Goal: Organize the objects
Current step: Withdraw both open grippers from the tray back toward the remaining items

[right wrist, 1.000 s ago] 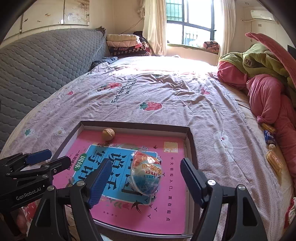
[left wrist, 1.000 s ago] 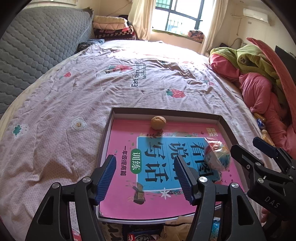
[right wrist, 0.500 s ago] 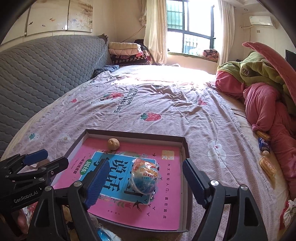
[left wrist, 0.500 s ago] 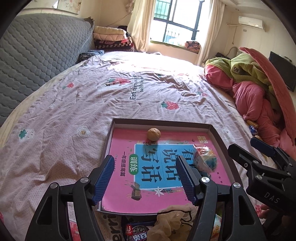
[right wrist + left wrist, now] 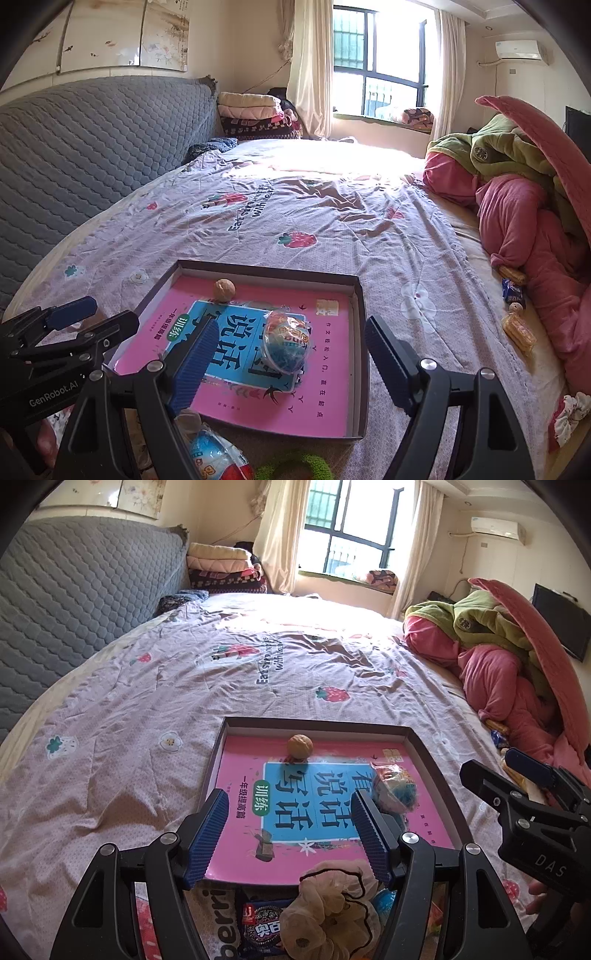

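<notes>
A shallow dark box (image 5: 428, 753) (image 5: 360, 332) lies on the bed with a pink and blue book (image 5: 236, 775) (image 5: 332, 369) flat inside. On the book rest a walnut (image 5: 300, 745) (image 5: 225, 290) near the far edge and a wrapped plastic egg toy (image 5: 393, 786) (image 5: 286, 341). My left gripper (image 5: 290, 830) is open and empty above the box's near edge. My right gripper (image 5: 291, 363) is open and empty, just short of the egg toy. In front of the box lie a beige scrunchie (image 5: 328, 908), a cookie pack (image 5: 262, 930), another egg toy (image 5: 218, 458) and a green scrunchie (image 5: 295, 469).
The bed has a lilac strawberry-print sheet (image 5: 184, 686). A grey quilted headboard (image 5: 74, 598) stands at left. Pink and green bedding (image 5: 517, 206) is piled at right, with small snack packs (image 5: 517, 328) beside it. Folded blankets (image 5: 255, 114) sit at the far end.
Both grippers have pulled back and risen from the box. The egg toy lies free on the book. The scrunchie and cookie pack have come into view at the near edge.
</notes>
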Tool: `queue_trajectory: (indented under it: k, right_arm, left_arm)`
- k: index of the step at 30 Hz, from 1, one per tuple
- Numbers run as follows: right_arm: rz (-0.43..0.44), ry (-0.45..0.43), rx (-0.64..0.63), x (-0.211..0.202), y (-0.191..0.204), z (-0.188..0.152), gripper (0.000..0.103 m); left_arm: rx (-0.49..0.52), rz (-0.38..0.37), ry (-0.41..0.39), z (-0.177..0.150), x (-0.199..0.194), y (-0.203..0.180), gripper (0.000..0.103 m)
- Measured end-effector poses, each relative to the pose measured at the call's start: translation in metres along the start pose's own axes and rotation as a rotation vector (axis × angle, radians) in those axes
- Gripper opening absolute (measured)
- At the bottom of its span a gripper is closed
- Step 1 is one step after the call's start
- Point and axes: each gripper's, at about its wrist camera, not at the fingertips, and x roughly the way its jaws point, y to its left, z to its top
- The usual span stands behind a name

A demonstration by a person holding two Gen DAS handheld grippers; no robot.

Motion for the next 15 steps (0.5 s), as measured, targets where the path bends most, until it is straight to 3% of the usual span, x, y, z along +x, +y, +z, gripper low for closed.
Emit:
queue_trajectory:
  k: [15]
  right_arm:
    - [0.001,-0.004,-0.038,-0.015,0.003,-0.017,0.081]
  left_arm:
    - [0.036,0.009,0.000,-0.017,-0.009,-0.005,0.070]
